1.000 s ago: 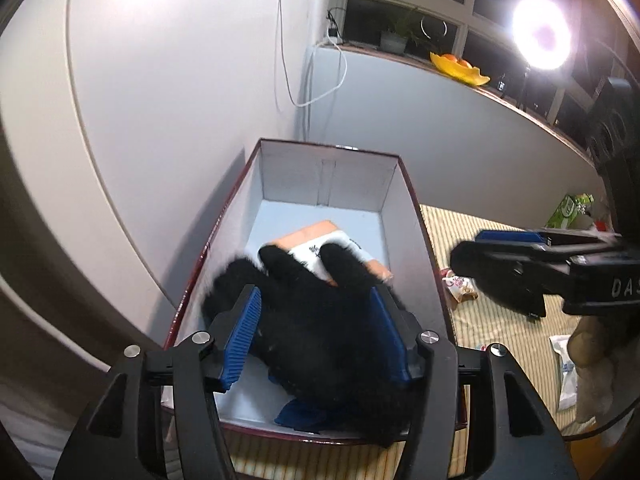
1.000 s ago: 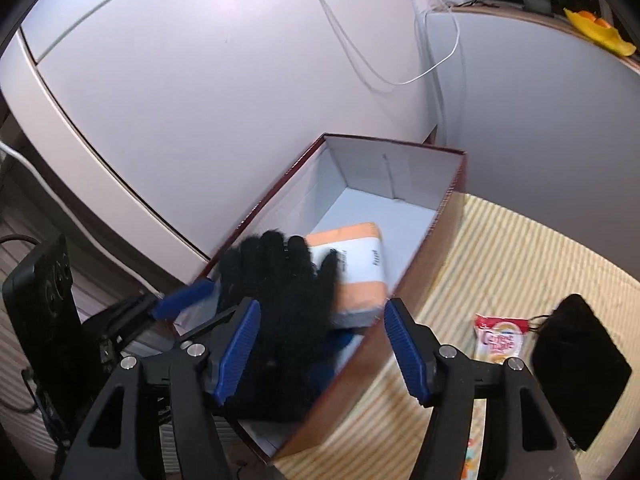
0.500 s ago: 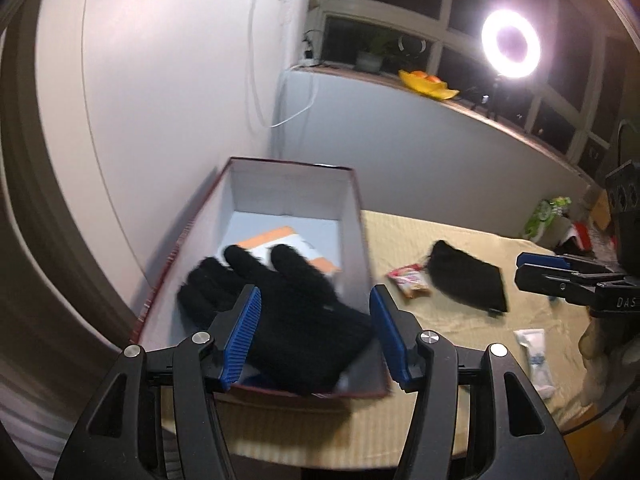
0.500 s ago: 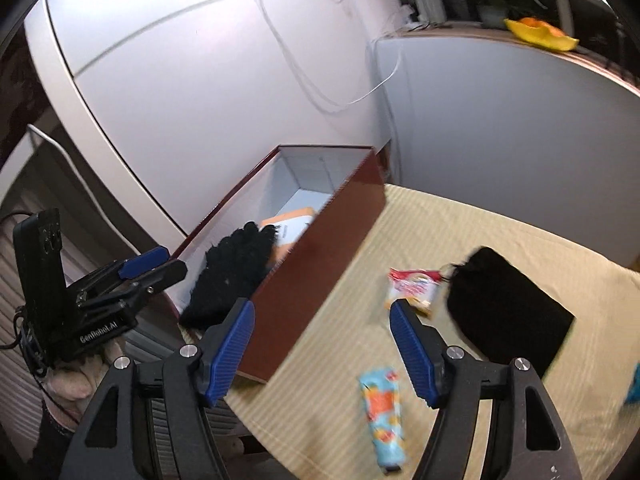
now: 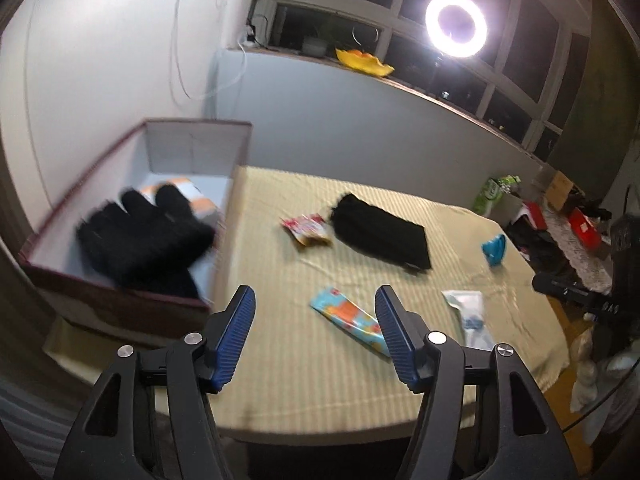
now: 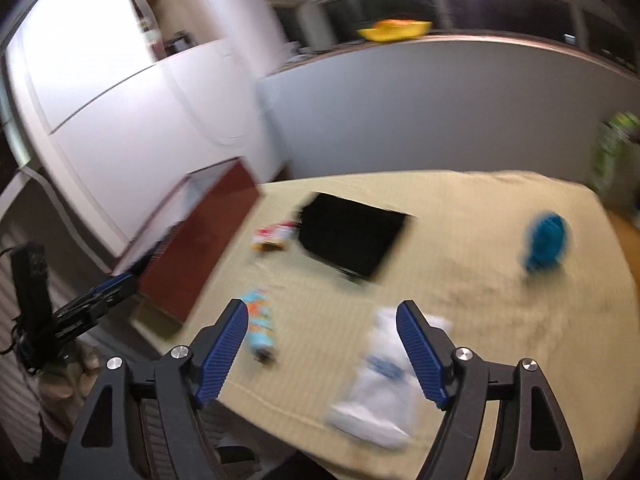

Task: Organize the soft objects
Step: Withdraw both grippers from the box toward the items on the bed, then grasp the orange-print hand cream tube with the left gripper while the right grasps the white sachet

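A fuzzy black glove (image 5: 144,240) lies inside the maroon box (image 5: 120,304), on an orange-and-white packet (image 5: 188,190). My left gripper (image 5: 318,320) hovers over the yellow tablecloth to the right of the box. Its jaws are opening and hold nothing. A black cloth pouch (image 5: 380,236) lies flat mid-table. My right gripper (image 6: 322,332) hangs above the table's near edge, also opening with nothing gripped. A white soft packet (image 6: 380,388) lies just below its fingers. The pouch (image 6: 348,236) and the box (image 6: 200,240) lie beyond it.
On the cloth lie a red snack packet (image 5: 306,230), a blue-and-orange tube packet (image 5: 348,320), a white packet (image 5: 468,312) and a blue item (image 5: 494,250). A white wall stands behind the box. A ring light (image 5: 456,24) shines above the windowsill. Clutter sits beyond the table's right edge.
The glove was let go and stays in the box. Both grippers pulled back from the box and swung right over the table, the right one farther. Their jaws stand wider.
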A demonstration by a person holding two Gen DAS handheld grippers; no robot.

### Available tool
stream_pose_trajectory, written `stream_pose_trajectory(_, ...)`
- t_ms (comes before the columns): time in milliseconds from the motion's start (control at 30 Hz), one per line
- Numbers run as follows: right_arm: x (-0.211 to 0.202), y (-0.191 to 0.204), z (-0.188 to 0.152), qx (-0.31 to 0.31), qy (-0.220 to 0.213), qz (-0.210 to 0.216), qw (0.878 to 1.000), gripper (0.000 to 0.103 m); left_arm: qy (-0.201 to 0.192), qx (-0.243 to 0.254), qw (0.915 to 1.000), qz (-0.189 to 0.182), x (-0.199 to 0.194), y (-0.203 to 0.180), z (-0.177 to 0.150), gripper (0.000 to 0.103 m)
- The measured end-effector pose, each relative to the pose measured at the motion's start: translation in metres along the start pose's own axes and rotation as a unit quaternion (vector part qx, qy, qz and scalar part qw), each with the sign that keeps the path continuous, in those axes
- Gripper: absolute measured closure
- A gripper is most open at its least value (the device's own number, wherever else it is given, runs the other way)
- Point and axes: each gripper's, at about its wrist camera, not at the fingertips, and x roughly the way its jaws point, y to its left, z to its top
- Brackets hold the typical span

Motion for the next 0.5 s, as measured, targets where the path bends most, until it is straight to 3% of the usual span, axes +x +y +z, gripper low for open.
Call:
stream_pose_trajectory(100,-0.002,-0.020,-0.017,0.023,0.004,-0.036,0.999,0.030,0.017,-0.005,0.9998,-0.010,0.014,-0.011,-0.009,0.041)
stream_pose_trajectory(267,0.011,-0.031,-0.037,0.040,0.022,-0.053,0.998,0.030,0.033,-0.013,0.9993,-0.012,0.032,-0.031,-0.019,0.038)
stream_pose_trajectory(333,0.018,-0.026,-0.043,0.031,0.025,-0.064,0.997,0.030,0.037,-0.013,0.9992,-0.005,0.039,-0.036,-0.021,0.033)
stream_pose_trajectory(500,0.035,-0.017,-0.048,0.015,0.029,-0.083,0.996,0.030,0.054,0.000,0.9982,0.027,0.064,-0.051,-0.024,0.033)
